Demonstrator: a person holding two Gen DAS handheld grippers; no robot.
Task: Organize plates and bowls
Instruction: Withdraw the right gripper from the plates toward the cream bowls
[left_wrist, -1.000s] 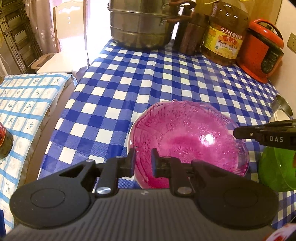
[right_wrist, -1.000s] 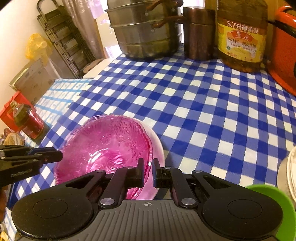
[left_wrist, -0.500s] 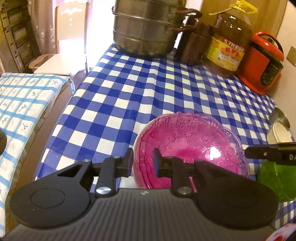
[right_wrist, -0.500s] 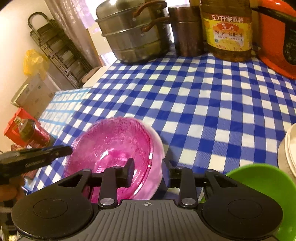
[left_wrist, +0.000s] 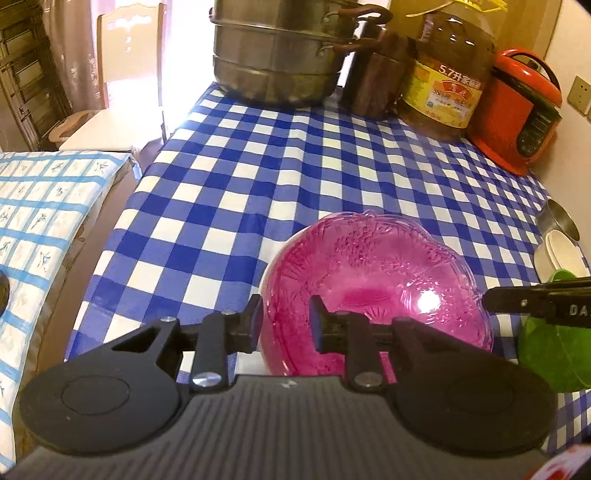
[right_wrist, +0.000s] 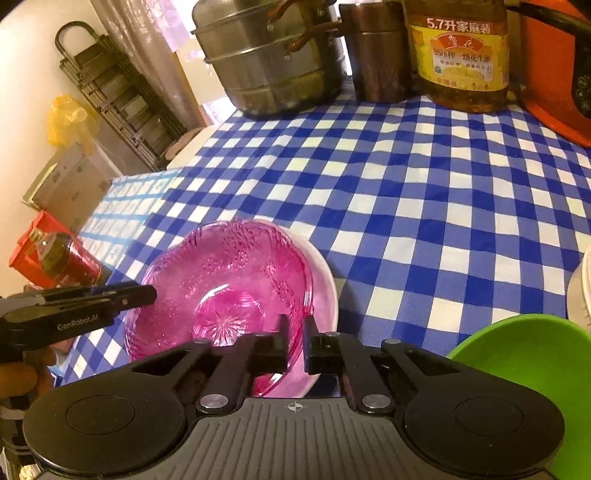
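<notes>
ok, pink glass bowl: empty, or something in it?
Empty. Through the pink glass bowl the molded starburst on its bottom shows clear, nothing inside. It sits nested in a white bowl.

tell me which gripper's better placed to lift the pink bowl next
Right, probably. The right gripper is pinched shut on the pink bowl rim, while the left gripper jaws are opening around the opposite rim.

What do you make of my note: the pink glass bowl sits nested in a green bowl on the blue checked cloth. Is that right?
Not quite. The pink glass bowl is nested in a white dish, not a green one. The green bowl stands apart from it, off to the right at the near edge. The rest holds: they sit on the blue checked cloth. The right wrist view shows it.
</notes>
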